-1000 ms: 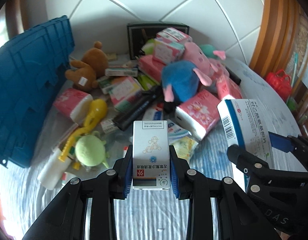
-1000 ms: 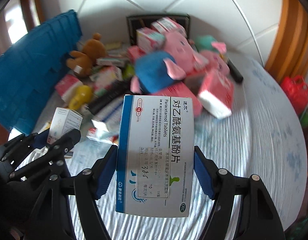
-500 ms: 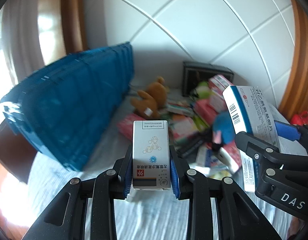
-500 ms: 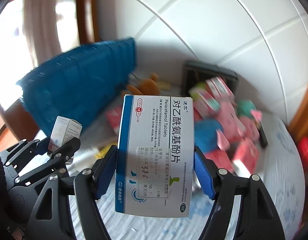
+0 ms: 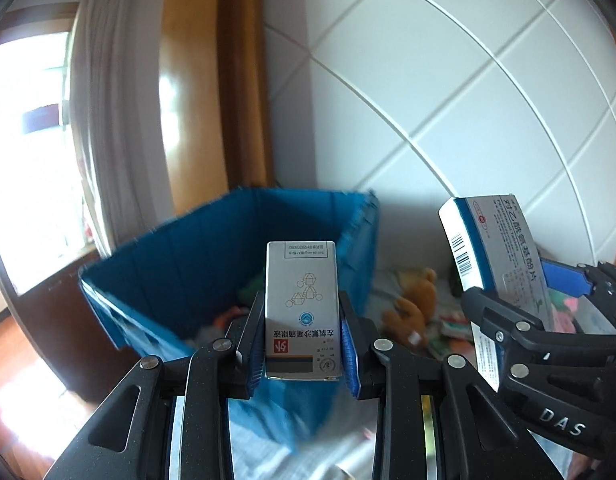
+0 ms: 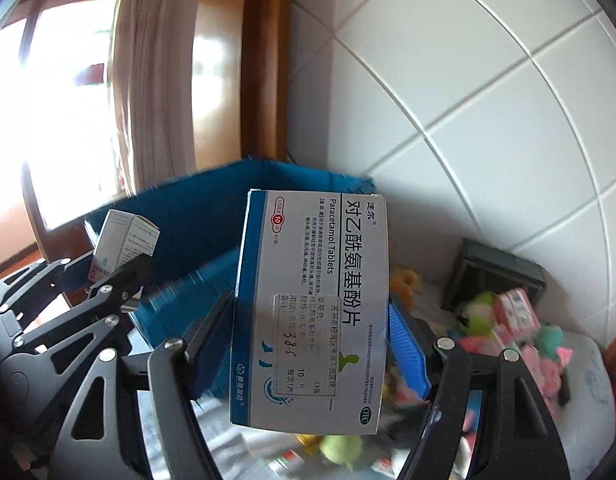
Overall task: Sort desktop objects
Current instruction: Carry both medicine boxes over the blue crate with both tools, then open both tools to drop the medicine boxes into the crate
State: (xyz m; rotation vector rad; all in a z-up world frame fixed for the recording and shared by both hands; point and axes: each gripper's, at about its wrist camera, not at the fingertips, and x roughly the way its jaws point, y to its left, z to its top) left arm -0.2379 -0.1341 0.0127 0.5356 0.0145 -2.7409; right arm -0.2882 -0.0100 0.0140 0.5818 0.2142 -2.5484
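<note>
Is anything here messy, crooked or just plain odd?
Yes. Beside the blue crate, plush toys and small packets lie in a jumbled heap against the tiled wall. The small white box in the left gripper is held with its print upside down. Nothing looks spilled or broken.

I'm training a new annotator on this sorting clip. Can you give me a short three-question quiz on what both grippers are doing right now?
1. True or false: the left gripper is clamped on a small white eye-drop box.
2. What does the right gripper hold? A) a plush bear B) a blue-and-white Paracetamol tablet box C) nothing
3. Fill in: beyond both held boxes stands an open ____ crate.

Key
1. True: both blue pads press on its sides.
2. B: the brown plush bear lies on the table by the crate.
3. Blue.
</note>
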